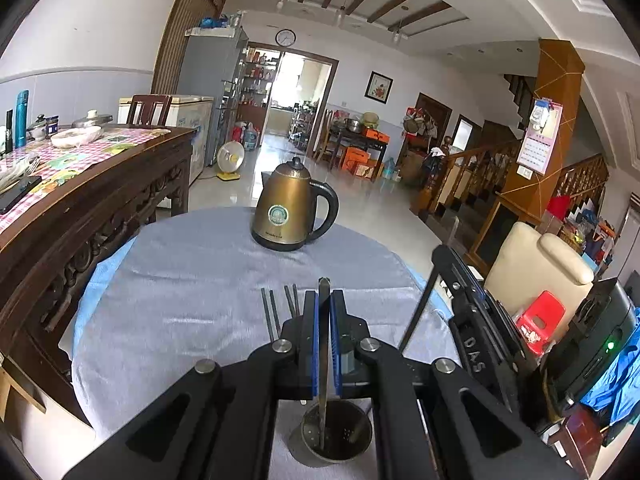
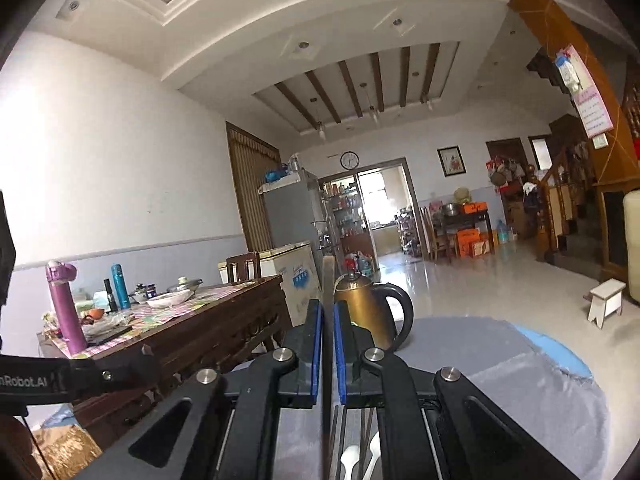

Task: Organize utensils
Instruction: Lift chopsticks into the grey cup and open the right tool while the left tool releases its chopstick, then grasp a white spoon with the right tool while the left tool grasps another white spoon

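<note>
My left gripper is shut on a dark flat utensil handle held upright; its lower end reaches into a round metal holder cup on the grey cloth. Dark chopsticks lie on the cloth just left of the fingers. My right gripper is shut on a thin dark utensil that stands upright between the blue pads. Below it, white spoons and dark chopsticks lie on the cloth. The right gripper's body shows at the right of the left wrist view.
A bronze electric kettle stands at the far side of the round cloth-covered table. A carved wooden table with bowls and bottles is at the left. A cream chair and red stool are at the right.
</note>
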The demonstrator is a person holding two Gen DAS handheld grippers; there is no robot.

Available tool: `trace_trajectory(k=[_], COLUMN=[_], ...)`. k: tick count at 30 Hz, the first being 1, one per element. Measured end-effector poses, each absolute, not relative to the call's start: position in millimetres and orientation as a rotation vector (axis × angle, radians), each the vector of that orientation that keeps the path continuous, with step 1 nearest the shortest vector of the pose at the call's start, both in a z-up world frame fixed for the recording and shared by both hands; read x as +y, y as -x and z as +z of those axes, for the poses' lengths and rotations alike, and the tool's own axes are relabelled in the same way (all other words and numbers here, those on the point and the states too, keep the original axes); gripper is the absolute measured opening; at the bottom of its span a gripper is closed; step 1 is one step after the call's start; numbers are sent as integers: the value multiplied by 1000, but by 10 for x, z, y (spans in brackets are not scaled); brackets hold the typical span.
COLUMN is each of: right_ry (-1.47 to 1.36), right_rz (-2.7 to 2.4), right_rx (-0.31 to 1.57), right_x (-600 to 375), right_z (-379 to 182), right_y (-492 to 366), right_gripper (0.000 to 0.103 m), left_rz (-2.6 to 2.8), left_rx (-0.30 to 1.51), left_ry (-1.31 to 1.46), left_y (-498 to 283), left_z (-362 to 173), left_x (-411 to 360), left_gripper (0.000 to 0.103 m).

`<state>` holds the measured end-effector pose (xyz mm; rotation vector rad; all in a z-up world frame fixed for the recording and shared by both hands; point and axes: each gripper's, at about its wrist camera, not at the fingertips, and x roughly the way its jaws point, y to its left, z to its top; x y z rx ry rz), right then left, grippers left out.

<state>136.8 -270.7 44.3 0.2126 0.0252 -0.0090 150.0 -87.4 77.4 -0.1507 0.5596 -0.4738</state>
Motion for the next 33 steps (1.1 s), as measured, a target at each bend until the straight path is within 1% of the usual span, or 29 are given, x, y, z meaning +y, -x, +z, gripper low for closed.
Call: trace_trajectory(k=[9,14,15,16,17,18,19,23,33], right_ry=[-195,-235,-247,-256,-264,-273,-284,-296,-403], right_rz=[38,78,85,86,85,77,66,7,-97], right_rx=[101,209,232,247,253,247,232,176,192], right_x=[-2656,-2727,-2749,-2771,-2801,-2835,-2873,-3031,-3494], right_z=[234,31,-13,-46,-75,-84,-76,4,-21], right_y=[-1372,-1311,-1304,-1286,-1259,-1228,-1190,-1077,-1105], right_gripper=[7,9,16,29,37,55,65,65,65], left_rz=[-465,-461,-461,-463,-465,-464,-460,-423,-271], left_rx=[638,689,695,694,688,670,652,618,680], left_ry=[133,163,175,189,201,221,238,289,369], left_y=[-1590,-1661,-1672,-1670,-1677,-1669,-1660,-1691,-2015], left_z=[546,440,431,431,440,463,492,555,234], left_x=[-876,-776,-738,-702,-663,-602,-550,-344,108], left_gripper=[5,8,15,27,33,42,47,53,53])
